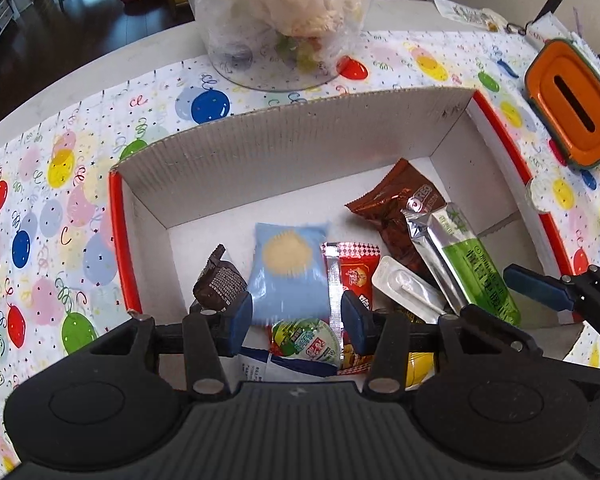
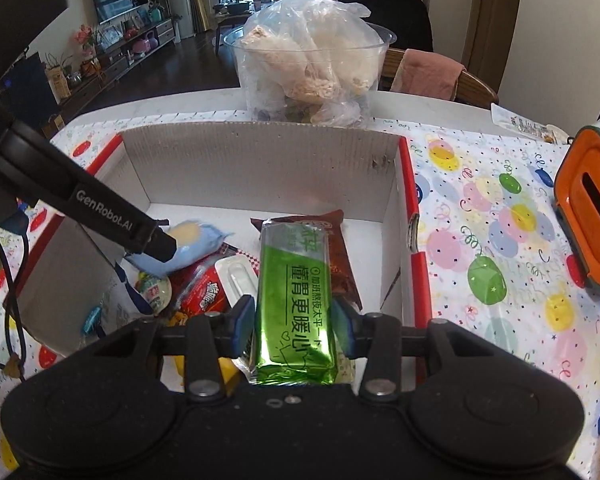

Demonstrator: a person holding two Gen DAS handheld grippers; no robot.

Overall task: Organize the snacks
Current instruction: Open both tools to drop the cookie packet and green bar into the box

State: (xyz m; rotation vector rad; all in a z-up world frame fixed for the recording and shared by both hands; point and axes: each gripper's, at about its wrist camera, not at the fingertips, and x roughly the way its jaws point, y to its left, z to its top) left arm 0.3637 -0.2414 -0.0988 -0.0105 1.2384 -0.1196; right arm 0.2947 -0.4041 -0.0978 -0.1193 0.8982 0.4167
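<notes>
A white cardboard box with red edges holds several snacks. My left gripper hangs over its near left part, shut on the near end of a light blue cake packet, which looks blurred. Around it lie a dark brown wrapped sweet, a red packet, a jelly cup, a white blister pack and a brown Oreo packet. My right gripper is shut on a green foil packet, whose far end rests on the Oreo packet.
Behind the box stands a clear bowl of bagged food. An orange-lidded container sits to the right on the balloon tablecloth. A chair with a pink cloth stands beyond the table. The left gripper's finger reaches into the box.
</notes>
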